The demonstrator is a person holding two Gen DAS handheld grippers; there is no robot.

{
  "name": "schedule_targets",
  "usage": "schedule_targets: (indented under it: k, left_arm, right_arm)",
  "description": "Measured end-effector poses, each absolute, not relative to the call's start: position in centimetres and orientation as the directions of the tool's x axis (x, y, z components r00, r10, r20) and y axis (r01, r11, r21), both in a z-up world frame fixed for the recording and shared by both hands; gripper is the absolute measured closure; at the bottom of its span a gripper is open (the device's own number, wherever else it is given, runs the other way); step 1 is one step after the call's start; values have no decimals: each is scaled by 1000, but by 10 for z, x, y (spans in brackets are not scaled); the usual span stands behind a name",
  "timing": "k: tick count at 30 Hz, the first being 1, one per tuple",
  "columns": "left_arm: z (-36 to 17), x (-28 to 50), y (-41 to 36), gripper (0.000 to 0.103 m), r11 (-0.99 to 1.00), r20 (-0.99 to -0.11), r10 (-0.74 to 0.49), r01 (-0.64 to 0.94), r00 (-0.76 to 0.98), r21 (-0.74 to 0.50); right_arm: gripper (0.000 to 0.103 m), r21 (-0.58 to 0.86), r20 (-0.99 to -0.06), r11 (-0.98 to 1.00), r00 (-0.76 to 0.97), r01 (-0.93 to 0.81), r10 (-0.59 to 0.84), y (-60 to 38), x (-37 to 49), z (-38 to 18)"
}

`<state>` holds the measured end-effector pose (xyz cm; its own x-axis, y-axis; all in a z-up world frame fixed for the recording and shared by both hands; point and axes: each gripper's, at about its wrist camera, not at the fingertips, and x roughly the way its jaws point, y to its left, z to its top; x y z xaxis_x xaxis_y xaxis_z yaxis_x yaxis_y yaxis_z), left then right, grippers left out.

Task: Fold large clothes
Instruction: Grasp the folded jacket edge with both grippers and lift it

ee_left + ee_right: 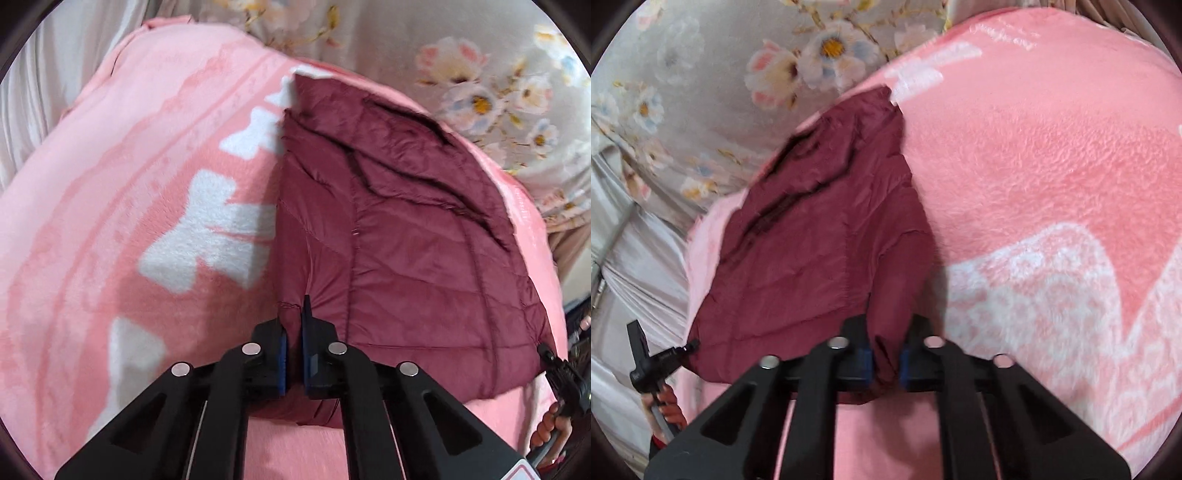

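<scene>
your maroon quilted jacket [399,236] lies folded and creased on the pink blanket [110,192]. your left gripper [293,332] and right gripper [884,354] each have jaws clenched on its near hem.

Pink fleece blanket [110,221] with white patterns, grey floral sheet [701,74] beyond, pale draped fabric [646,266] alongside

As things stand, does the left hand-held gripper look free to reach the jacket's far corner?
Probably not yet: the left hand-held gripper is shut on the jacket's near edge. Nothing lies across the jacket; it would have to let go first.
</scene>
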<state>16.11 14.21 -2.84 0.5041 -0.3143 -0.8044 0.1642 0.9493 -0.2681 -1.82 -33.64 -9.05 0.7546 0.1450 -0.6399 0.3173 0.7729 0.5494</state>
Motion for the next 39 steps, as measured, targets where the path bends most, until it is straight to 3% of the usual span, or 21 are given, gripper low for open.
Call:
schedule_targets:
  k: [6, 11, 14, 18, 21, 24, 28, 32, 35, 39]
  left_arm:
    - [27, 96, 185, 101, 909, -739, -415, 222, 530, -352]
    - [89, 29, 226, 101, 850, -634, -515, 250, 577, -464]
    - [128, 28, 220, 101, 848, -574, -517, 287, 635, -446]
    - [161, 65, 196, 101, 863, -532, -490, 298, 691, -408]
    - [172, 114, 171, 100, 896, -541, -429, 267, 723, -355]
    - [161, 175, 138, 99, 942, -601, -329, 209, 728, -262]
    - [109, 254, 102, 98, 982, -718, -190, 124, 670, -144]
    - [48, 302, 93, 95, 992, -801, -125, 69, 586, -105]
    - [8, 323, 90, 89, 997, -836, -80, 32, 543, -74]
    - [-6, 328, 95, 87, 994, -828, -94, 11, 553, -105]
  right_arm:
    - [99, 510, -548, 837, 825, 199, 138, -307, -114, -19]
    - [99, 481, -408, 870, 906, 107, 114, -290, -179, 59]
    - [99, 475, -311, 877, 946, 74, 89, -294, -171, 98]
    - [99, 494, -254, 864, 967, 100, 34, -317, -107, 117]
    - [99, 533, -271, 834, 962, 144, 8, -339, -56, 115]
    - [99, 547, -365, 804, 931, 233, -21, -360, 19, 93]
    - [99, 501, -501, 793, 863, 347, -61, -370, 89, 48]
    - [98, 461, -598, 783, 798, 418, -74, -375, 130, -2]
    - [95, 456, -633, 774, 771, 440, -66, -377, 147, -30]
    - [84, 497, -596, 754, 801, 430, -63, -380, 143, -33]
